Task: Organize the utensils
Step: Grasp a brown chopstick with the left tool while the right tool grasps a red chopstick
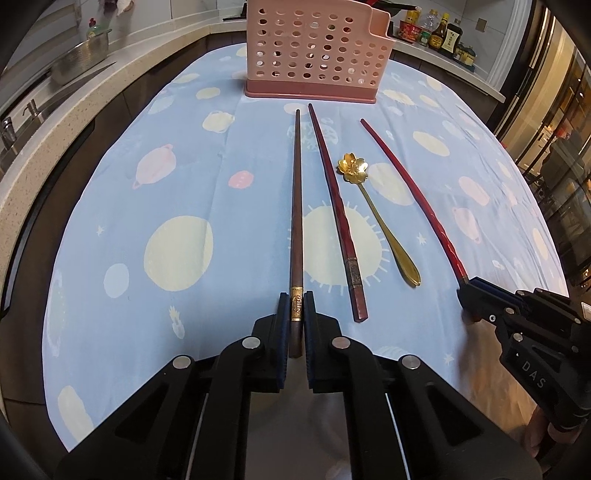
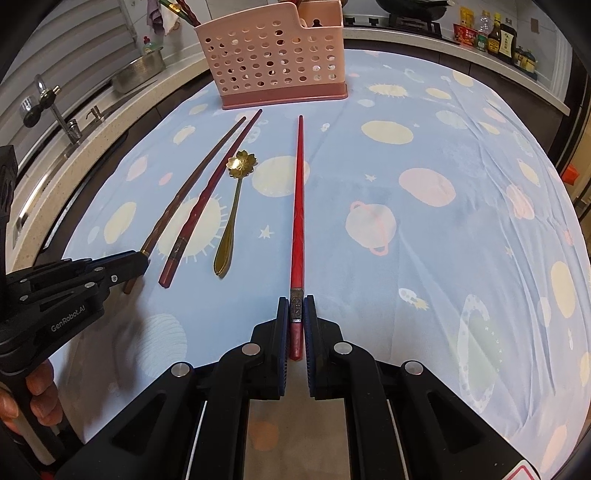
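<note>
A brown chopstick lies lengthwise on the blue tablecloth, and my left gripper is shut on its gold-banded thick end. My right gripper is shut on the thick end of a bright red chopstick; the same gripper shows at the right of the left wrist view. Between them lie a dark red chopstick and a gold flower-bowl spoon. All point toward the pink perforated utensil basket, which stands upright at the far end; in the right wrist view the basket holds some chopsticks at its left.
The tablecloth covers a table beside a stone counter with a sink, tap and a metal bowl on the left. Sauce bottles stand on the counter at the far right. A person's fingers hold the left gripper's handle.
</note>
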A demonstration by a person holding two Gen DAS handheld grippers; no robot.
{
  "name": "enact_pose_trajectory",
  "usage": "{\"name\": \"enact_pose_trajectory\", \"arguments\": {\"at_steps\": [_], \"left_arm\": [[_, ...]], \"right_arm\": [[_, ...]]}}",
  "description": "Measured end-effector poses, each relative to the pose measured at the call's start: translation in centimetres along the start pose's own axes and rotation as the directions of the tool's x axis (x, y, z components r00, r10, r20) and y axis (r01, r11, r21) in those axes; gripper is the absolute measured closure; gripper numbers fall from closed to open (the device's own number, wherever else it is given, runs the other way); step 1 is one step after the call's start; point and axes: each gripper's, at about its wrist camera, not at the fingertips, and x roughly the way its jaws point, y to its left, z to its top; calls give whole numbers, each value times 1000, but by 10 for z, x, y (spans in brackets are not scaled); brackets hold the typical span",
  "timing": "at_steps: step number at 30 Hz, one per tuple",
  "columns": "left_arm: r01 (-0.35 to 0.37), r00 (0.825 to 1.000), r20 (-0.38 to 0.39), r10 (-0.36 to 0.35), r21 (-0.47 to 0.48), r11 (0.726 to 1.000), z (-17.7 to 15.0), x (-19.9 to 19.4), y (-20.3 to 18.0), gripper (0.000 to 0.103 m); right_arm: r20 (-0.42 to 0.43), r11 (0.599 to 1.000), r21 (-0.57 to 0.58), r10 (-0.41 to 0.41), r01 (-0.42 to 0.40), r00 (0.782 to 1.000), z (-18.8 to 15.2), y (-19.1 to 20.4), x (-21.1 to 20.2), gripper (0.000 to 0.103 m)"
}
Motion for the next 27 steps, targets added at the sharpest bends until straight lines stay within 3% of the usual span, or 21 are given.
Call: {"name": "enact_pose_trajectory", "arguments": {"at_steps": [27], "left_arm": [[10, 1000, -21, -11, -35, 999, -8, -5, 10, 96]], "right_arm": [[-3, 1000, -1, 12, -12, 1000, -1, -3, -1, 92]]}}
